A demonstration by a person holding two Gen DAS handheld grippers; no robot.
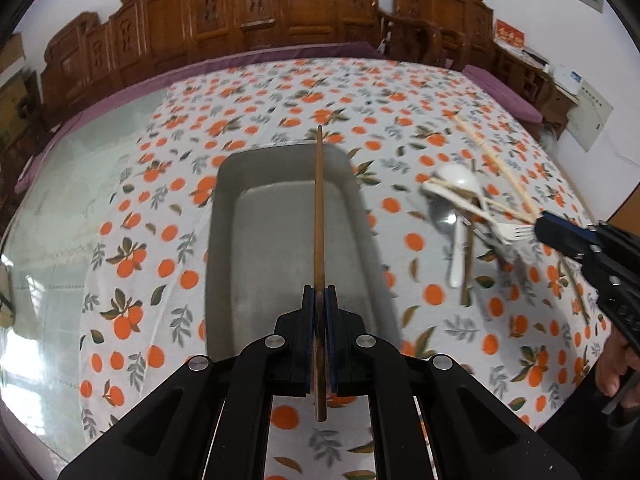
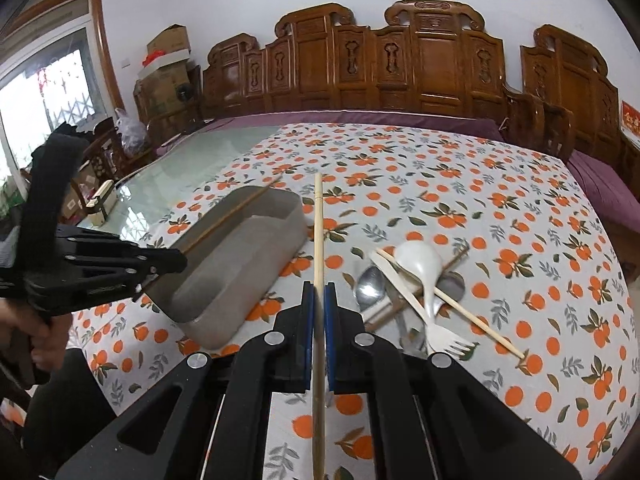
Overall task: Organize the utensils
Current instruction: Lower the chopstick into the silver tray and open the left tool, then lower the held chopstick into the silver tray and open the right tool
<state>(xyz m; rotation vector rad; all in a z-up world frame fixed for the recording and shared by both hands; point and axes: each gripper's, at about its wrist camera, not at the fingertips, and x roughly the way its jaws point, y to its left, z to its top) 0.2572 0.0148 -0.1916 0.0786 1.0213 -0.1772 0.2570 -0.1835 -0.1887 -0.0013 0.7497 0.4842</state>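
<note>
My left gripper [image 1: 319, 294] is shut on a dark brown chopstick [image 1: 319, 208] and holds it lengthwise over the grey rectangular tray [image 1: 256, 240]. It also shows in the right wrist view [image 2: 176, 262], with the brown chopstick [image 2: 236, 212] above the tray [image 2: 236, 276]. My right gripper [image 2: 319, 288] is shut on a light bamboo chopstick [image 2: 318, 236], raised above the cloth right of the tray. A pile of utensils lies to the right: white spoon [image 2: 420, 264], white fork [image 2: 436, 336], metal spoon [image 2: 370, 282], another light chopstick [image 2: 460, 308].
The table has an orange-print cloth [image 2: 500, 220] and bare glass [image 2: 192, 156] at the left. A carved wooden bench [image 2: 400, 64] with purple cushions runs along the far side. Boxes [image 2: 164, 72] are stacked by the window.
</note>
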